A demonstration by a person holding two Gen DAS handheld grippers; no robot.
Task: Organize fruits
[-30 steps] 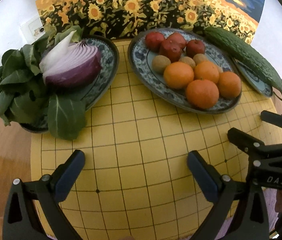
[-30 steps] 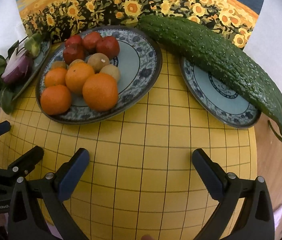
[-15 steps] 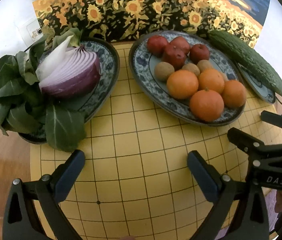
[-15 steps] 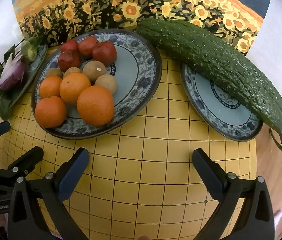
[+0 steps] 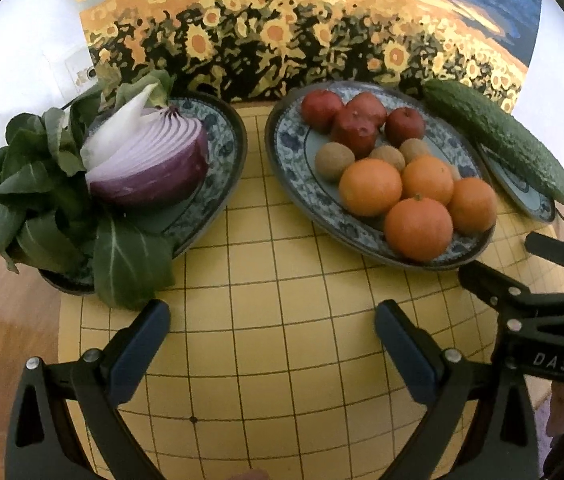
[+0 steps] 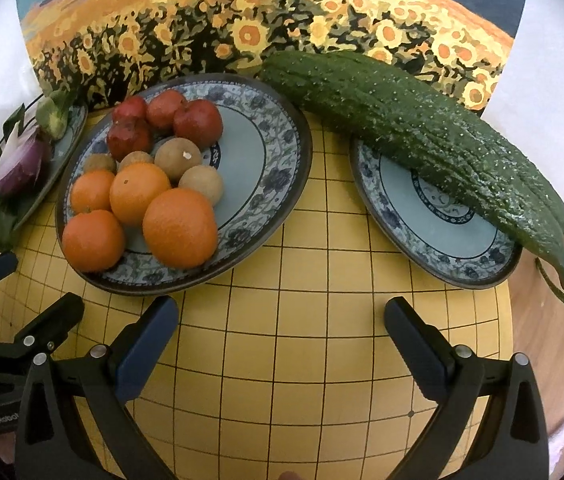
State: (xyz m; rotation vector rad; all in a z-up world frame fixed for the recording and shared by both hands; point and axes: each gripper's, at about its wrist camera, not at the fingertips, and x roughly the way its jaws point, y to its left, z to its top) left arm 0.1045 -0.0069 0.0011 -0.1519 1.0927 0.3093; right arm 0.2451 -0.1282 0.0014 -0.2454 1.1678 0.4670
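Both the left claw (image 5: 271, 344) and the right claw (image 6: 282, 342) hang with fingers spread wide and nothing between them, above the yellow gridded board (image 6: 302, 352) on the worktop. Just beyond them, the middle plate (image 6: 277, 168) holds four oranges (image 6: 179, 228), brown kiwis (image 6: 177, 154) and red fruits (image 6: 197, 124) grouped together. A bumpy green gourd (image 6: 422, 128) lies across the right plate (image 6: 442, 248), while a halved red onion (image 5: 149, 160) and leafy greens (image 5: 37, 200) fill the left plate (image 5: 221, 148).

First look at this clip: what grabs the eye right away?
The middle plate piled with oranges, brown fruits and red fruits, on the yellow grid mat. To its right, a big bumpy cucumber lies across a smaller plate; to its left, a halved red onion sits among greens.
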